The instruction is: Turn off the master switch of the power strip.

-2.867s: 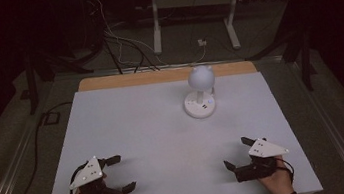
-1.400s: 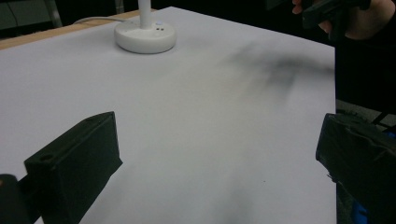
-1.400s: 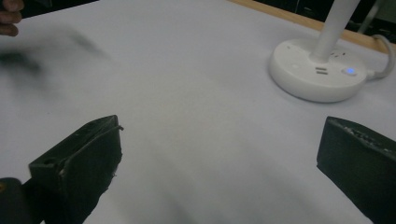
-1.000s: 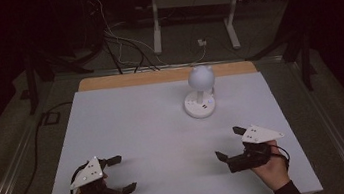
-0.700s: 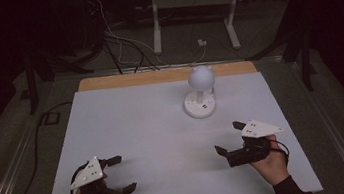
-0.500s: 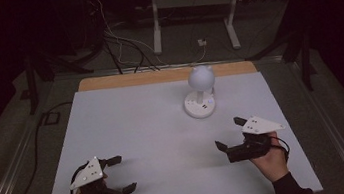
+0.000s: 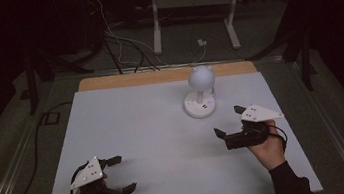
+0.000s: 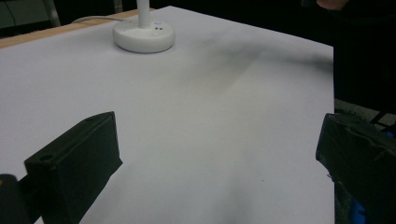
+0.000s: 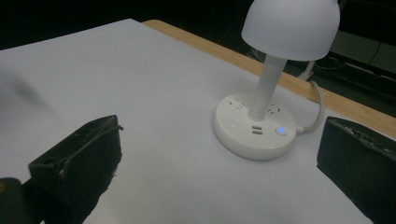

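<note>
A small white desk lamp (image 7: pixel 200 93) with a round dome head (image 9: pixel 292 25) and a round socket base (image 9: pixel 254 130) stands at the back middle of the white table (image 7: pixel 153 124). A blue light glows on the base. My right gripper (image 7: pixel 227 121) hovers open just to the front right of the lamp, its jaws wide apart with the base (image 9: pixel 254 130) ahead between them and nothing held. Near the front left corner my left gripper (image 7: pixel 124 173) is open and empty. It faces across the table toward the lamp base (image 8: pixel 144 36), which is far off.
A wooden strip (image 7: pixel 157 76) runs along the table's far edge. The lamp's white cord (image 9: pixel 317 109) leads off over that edge. Cables (image 7: pixel 117 43) and a metal stand (image 7: pixel 193 3) lie on the dark floor behind. The other hand's dark sleeve (image 8: pixel 364 56) shows at the right of the left gripper view.
My right gripper has moved from the front right corner forward and a little left, toward the lamp. The left gripper has stayed put.
</note>
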A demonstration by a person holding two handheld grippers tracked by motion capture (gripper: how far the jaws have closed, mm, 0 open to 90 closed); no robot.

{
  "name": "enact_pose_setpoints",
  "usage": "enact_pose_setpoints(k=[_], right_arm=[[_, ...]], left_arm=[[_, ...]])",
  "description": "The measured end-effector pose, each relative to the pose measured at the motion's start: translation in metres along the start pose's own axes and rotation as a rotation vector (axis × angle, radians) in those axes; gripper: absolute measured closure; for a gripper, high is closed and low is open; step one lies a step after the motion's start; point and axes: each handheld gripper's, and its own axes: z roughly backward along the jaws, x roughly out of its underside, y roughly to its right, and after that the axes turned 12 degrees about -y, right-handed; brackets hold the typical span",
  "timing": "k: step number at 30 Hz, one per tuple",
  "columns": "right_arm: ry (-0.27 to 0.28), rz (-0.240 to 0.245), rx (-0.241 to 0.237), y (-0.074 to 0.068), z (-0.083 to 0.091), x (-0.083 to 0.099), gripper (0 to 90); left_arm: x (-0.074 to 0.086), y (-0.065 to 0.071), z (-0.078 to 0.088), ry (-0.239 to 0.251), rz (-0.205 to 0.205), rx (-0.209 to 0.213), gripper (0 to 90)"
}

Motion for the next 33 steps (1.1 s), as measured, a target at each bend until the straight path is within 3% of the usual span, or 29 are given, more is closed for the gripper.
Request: enact_pose_setpoints(k=[13,33], right_arm=[[0.003,-0.023,0.026,0.017,-0.011,-0.014,0.0],[-0.012,-0.06,0.053,0.042,-0.05,-0.027,0.0]], left_arm=[[0.0,0.0,0.0,0.003,0.0,0.0,0.3],[0.0,0.0,0.001,0.007,0.001,0.004,0.3]])
